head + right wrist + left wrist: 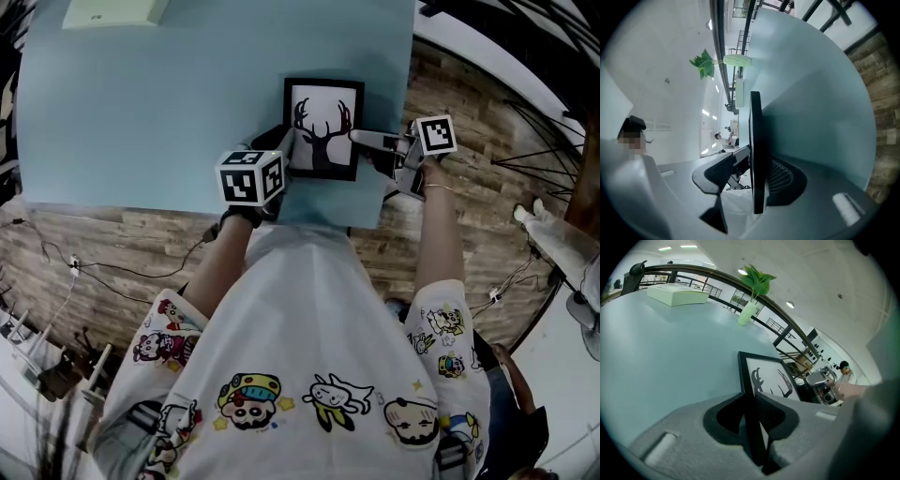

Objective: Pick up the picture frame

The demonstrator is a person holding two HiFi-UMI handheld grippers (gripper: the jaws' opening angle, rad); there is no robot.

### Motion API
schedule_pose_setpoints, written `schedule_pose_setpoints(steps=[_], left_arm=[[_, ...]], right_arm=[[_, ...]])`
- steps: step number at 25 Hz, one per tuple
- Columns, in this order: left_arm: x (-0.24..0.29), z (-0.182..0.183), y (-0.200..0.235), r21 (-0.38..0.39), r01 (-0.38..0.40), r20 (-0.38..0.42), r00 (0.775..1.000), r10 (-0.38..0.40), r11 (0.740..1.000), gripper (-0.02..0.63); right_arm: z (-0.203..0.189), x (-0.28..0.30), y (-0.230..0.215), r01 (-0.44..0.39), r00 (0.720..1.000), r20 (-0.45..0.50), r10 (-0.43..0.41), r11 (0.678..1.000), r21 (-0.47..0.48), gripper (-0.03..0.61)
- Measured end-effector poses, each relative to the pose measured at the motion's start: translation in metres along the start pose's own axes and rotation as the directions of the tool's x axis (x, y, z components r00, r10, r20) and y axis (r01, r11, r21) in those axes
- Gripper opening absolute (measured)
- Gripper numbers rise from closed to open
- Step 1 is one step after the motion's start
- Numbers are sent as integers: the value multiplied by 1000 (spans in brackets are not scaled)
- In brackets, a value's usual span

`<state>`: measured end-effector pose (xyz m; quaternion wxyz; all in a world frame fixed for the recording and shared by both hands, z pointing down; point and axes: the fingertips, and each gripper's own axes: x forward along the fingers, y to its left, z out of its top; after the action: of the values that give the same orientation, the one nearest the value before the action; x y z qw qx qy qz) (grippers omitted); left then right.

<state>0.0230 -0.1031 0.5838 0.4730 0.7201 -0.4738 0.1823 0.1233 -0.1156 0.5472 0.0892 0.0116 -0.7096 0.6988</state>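
Observation:
The picture frame (323,128), black with a deer-head print, sits at the near edge of the light blue table (169,112). My left gripper (289,150) holds its lower left corner. In the left gripper view the frame (768,376) rises tilted off the table, and the left gripper (754,401) is shut on its black edge. My right gripper (361,139) reaches in from the right. In the right gripper view the frame (756,154) stands edge-on between the jaws of the right gripper (757,164). One finger (722,171) still stands off it.
A pale green box (111,11) lies at the table's far side. A vase with a leafy plant (749,310) stands near the far edge. Wooden floor (112,253) with cables runs along the near edge. A railing (717,277) and a distant person (843,366) lie beyond the table.

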Motion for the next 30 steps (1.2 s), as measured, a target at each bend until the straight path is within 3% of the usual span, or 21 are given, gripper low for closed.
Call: schedule_pose_setpoints(steps=[3, 10, 13, 16, 22, 26, 30], left_arm=[[2, 2, 0, 7, 7, -7, 1000, -7, 1000, 69], [4, 3, 0, -8, 15, -5, 1000, -16, 1000, 69], [5, 1, 1, -8, 18, -8, 1000, -18, 1000, 69], [4, 2, 1, -9, 22, -11, 1000, -22, 1000, 69], [3, 2, 1, -15, 25, -8, 1000, -25, 1000, 74], [2, 3, 0, 7, 32, -8, 999, -32, 999, 75], [-2, 8, -1, 42, 32, 14, 999, -33, 999, 75]], right_arm=[[-1, 24, 9, -46, 998, -56, 42, 996, -74, 215], [7, 58, 14, -71, 997, -44, 70, 997, -25, 191], [7, 59, 3, -8, 999, -38, 6, 999, -38, 127], [7, 52, -17, 131, 991, -18, -132, 991, -21, 22], [7, 52, -18, 153, 988, 14, -152, 988, -38, 21], [8, 56, -7, 82, 996, 41, -80, 995, -51, 21], [8, 54, -4, 94, 994, 66, -89, 993, -69, 20]])
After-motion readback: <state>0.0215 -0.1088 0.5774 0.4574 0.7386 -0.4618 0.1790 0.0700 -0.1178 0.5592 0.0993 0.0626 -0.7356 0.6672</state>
